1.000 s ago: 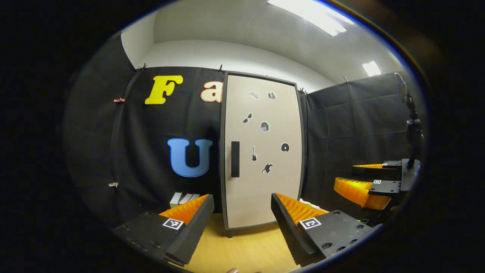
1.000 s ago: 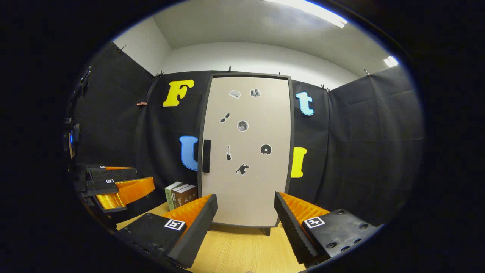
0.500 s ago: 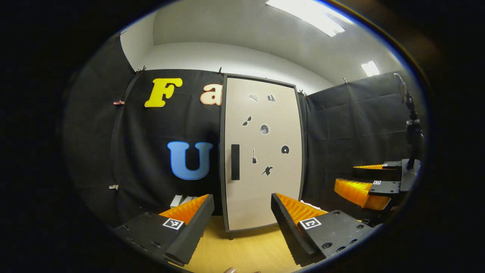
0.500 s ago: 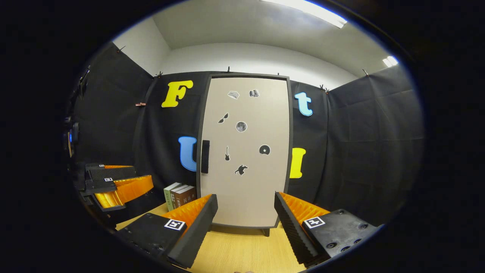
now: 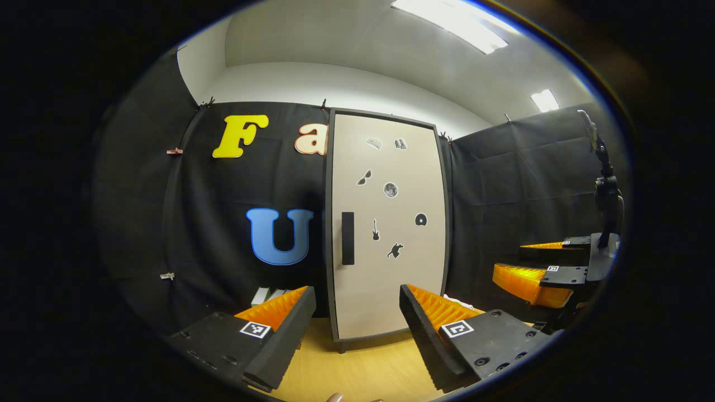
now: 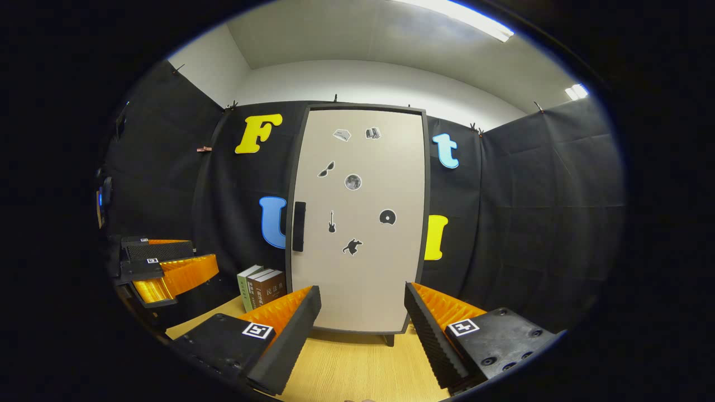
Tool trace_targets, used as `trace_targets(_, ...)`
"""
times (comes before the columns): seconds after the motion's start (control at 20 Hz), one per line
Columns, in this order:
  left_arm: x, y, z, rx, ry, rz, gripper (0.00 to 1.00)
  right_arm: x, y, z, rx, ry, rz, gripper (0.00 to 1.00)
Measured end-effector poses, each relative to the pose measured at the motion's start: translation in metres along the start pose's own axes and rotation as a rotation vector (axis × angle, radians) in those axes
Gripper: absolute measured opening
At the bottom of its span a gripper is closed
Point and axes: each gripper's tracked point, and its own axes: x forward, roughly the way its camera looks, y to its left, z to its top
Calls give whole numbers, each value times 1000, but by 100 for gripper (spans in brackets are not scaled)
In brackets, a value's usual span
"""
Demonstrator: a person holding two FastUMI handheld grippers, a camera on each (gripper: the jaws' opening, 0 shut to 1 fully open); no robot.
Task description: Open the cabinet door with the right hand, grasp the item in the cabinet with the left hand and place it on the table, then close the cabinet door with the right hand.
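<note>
- Here, one cabinet (image 6: 357, 220) is seen standing on the wooden bench (image 6: 346, 371), its single door (image 5: 388, 223) shut, so the item inside cannot be seen.
- One dark handle (image 6: 299, 226) is fixed upright at the door's left edge, and six small stickers (image 6: 353, 182) are counted on the door.
- Three books (image 6: 261, 286) are stood upright just left of the cabinet.
- Two grippers are held before the door, well apart from it: the left gripper (image 5: 357, 329) and the right gripper (image 6: 363, 329), each with fingers spread wide and nothing held between them.
</note>
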Motion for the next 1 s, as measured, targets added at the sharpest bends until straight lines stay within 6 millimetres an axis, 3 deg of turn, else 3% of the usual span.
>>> trace_targets(0.3, -6, 20, 1, 0, 12, -2, 95, 1, 22, -2, -9, 6, 16, 97)
trace_targets(0.5, -21, 44, -2, -3, 18, 21, 95, 7, 45, 2, -27, -10, 43, 97)
trace_targets(0.85, -25, 84, -10, -9, 35, 124, 95, 50, 93, 10, -22, -34, 145, 97)
trace_targets(1.0, -24, 97, -15, 0, 50, 174, 95, 84, 113, 18, -21, -65, 193, 97)
